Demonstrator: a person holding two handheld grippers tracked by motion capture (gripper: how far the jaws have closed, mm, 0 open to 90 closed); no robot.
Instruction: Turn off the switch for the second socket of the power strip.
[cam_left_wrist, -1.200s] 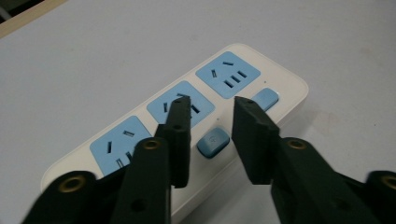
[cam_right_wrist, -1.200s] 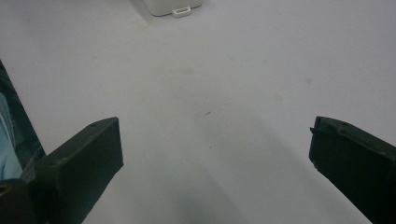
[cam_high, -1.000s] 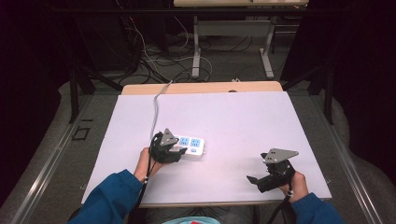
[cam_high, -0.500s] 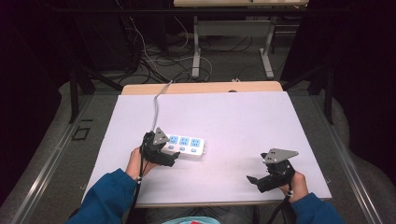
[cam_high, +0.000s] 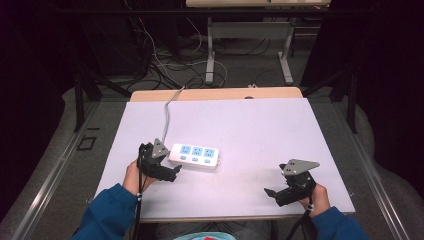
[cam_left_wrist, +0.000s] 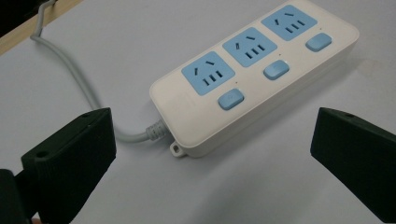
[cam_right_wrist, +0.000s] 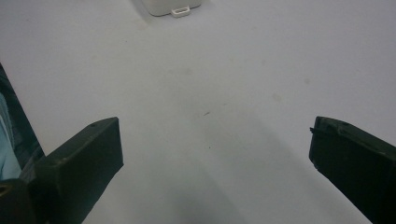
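Observation:
A white power strip (cam_high: 196, 156) (cam_left_wrist: 254, 74) with three blue sockets and three blue switches lies flat on the white table (cam_high: 250, 125). Its grey cord (cam_high: 167, 112) (cam_left_wrist: 77, 79) runs off toward the far edge. My left gripper (cam_high: 170, 172) (cam_left_wrist: 215, 161) is open just short of the strip's cord end, with nothing between its jaws. Over bare table at the front right, my right gripper (cam_high: 272, 192) (cam_right_wrist: 212, 163) is open and holds nothing. One end of the strip (cam_right_wrist: 170, 7) shows at the top of the right gripper view.
A wooden strip (cam_high: 215, 94) edges the table's far side. Beyond it on the floor are tangled cables (cam_high: 165, 55) and the legs of another table (cam_high: 210, 55). Dark metal frame bars (cam_high: 82, 85) stand at both sides.
My left gripper has drawn back to the left, off the power strip's cord end, leaving the whole strip uncovered. The right gripper has stayed in place.

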